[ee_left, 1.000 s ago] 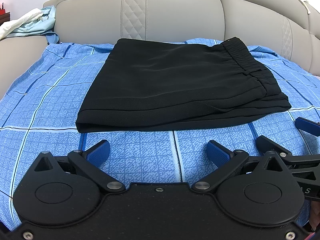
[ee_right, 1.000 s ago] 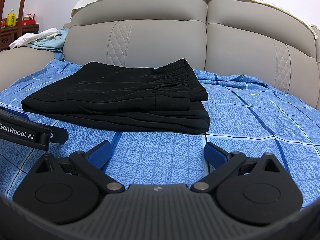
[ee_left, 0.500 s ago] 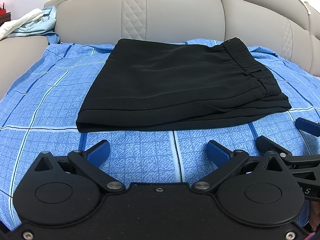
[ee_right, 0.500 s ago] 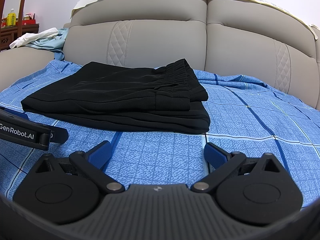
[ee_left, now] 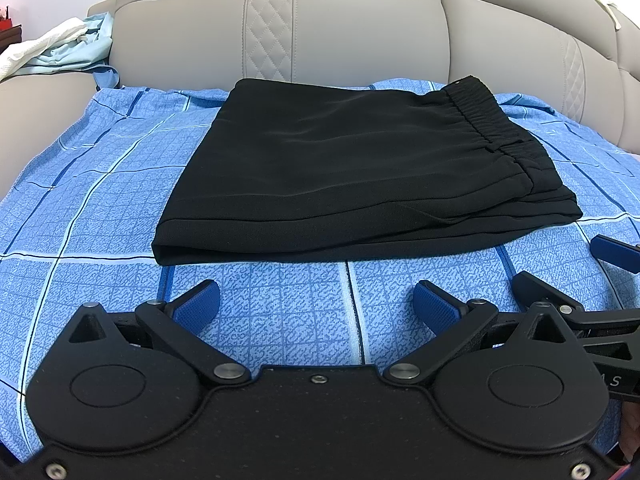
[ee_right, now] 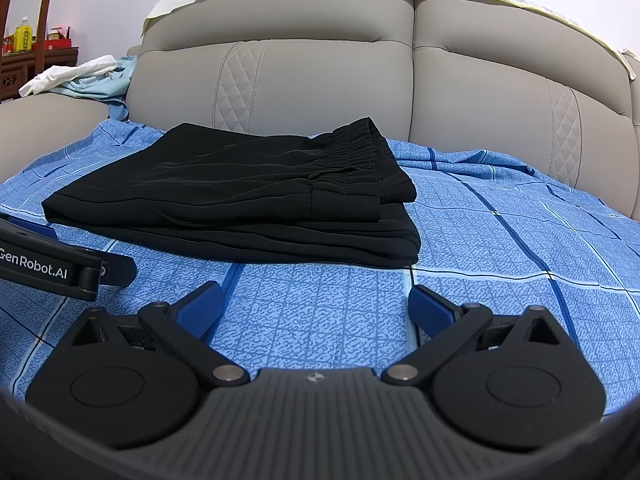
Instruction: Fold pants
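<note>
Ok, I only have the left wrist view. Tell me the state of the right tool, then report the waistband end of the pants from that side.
Observer: The right tool is open with nothing between its fingers. It is over the blue sheet, short of the pants.
Operator: Now the waistband end.
Observer: In the right wrist view the waistband lies on top, and at the near corner the lower layers stick out past the top fold.
Operator: Report anything beyond the armrest.
Observer: A yellow bottle stands on a wooden shelf there.
</note>
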A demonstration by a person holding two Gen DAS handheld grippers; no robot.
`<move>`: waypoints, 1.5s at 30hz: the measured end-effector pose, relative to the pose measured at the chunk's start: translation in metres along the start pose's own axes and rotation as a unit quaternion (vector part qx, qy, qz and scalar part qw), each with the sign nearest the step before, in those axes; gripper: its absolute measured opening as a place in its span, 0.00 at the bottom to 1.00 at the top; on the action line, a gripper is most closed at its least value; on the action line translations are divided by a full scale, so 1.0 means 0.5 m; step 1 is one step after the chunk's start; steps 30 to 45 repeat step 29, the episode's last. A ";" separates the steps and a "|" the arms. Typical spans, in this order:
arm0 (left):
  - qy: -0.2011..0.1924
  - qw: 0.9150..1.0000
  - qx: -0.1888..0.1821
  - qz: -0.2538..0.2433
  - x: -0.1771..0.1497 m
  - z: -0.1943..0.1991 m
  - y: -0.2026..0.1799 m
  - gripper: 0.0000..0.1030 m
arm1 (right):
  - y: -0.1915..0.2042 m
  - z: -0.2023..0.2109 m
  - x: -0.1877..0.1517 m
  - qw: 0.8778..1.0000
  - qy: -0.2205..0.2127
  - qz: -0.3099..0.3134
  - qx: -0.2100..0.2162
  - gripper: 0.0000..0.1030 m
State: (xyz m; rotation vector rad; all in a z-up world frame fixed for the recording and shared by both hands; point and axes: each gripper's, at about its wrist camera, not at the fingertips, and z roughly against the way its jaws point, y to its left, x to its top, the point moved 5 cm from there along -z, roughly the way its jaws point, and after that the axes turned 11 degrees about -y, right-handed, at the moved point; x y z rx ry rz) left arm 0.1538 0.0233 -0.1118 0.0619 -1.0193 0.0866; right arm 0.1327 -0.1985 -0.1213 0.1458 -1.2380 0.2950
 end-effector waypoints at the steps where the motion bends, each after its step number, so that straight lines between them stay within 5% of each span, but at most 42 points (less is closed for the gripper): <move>1: 0.000 1.000 0.000 0.000 0.000 0.000 0.000 1.00 | 0.000 0.000 0.000 1.000 0.000 0.000 0.000 1.00; 45: -0.001 1.000 -0.001 -0.001 0.003 0.001 0.000 1.00 | 0.000 0.000 0.000 1.000 0.000 0.000 0.000 1.00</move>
